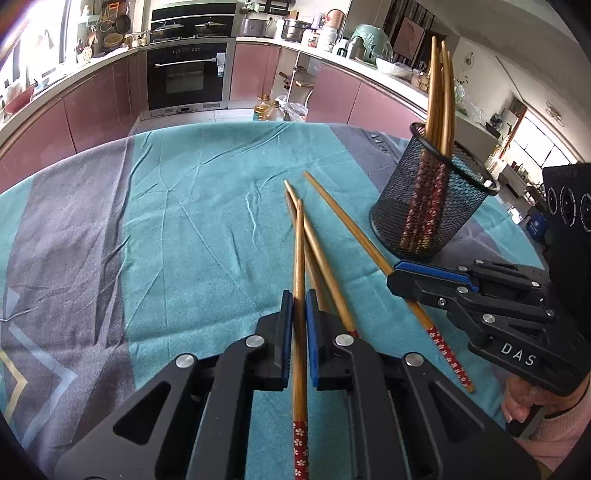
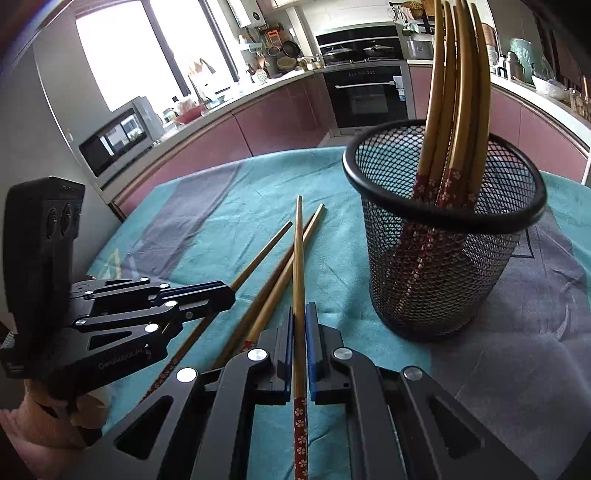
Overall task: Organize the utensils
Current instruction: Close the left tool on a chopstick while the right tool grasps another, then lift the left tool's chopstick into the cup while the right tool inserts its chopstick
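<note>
Both grippers pinch chopsticks: left gripper and right gripper, jaws nearly closed; mesh holder, ahead-right, likely awaits them next.

My table, under a teal and grey cloth, stands in a kitchen ringed by a pale curved counter on pink cabinets. A black built-in oven sits below a hob bearing lidded pans. Daylight floods a tall window above a microwave. Pots and jars crowd the counter.
</note>
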A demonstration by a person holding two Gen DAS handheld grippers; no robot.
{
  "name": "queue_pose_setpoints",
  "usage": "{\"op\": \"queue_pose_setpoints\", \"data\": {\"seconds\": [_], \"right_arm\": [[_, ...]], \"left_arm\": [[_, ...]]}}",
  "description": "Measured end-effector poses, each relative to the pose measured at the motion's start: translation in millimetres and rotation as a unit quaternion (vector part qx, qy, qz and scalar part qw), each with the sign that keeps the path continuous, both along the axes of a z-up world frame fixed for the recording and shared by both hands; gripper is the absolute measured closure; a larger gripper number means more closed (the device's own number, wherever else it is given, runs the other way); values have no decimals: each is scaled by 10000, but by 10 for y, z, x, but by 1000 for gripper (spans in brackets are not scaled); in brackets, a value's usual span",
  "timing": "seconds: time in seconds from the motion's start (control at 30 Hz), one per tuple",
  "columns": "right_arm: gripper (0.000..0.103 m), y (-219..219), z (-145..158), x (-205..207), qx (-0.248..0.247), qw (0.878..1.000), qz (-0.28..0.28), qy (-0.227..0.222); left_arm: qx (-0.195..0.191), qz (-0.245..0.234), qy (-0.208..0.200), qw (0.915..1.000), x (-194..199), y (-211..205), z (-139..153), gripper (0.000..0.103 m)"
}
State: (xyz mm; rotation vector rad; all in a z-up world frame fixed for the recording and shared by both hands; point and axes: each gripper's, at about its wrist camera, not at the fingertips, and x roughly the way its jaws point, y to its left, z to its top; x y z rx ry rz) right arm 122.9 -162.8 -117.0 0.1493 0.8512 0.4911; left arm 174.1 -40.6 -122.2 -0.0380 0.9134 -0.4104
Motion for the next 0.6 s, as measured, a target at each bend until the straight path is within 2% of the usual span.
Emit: {"op": "queue_pose_setpoints", "data": {"seconds": [0.27,0.6], "right_arm": [[97,-157,267,-204,372,9986,114,-364],[97,-392,568,-331,728,9944,11,-763]], "left_arm": [[-342,-310,-396,9981,-204,26,398,95],[-883,-655,-902,9898,-463,131,955,95]]}}
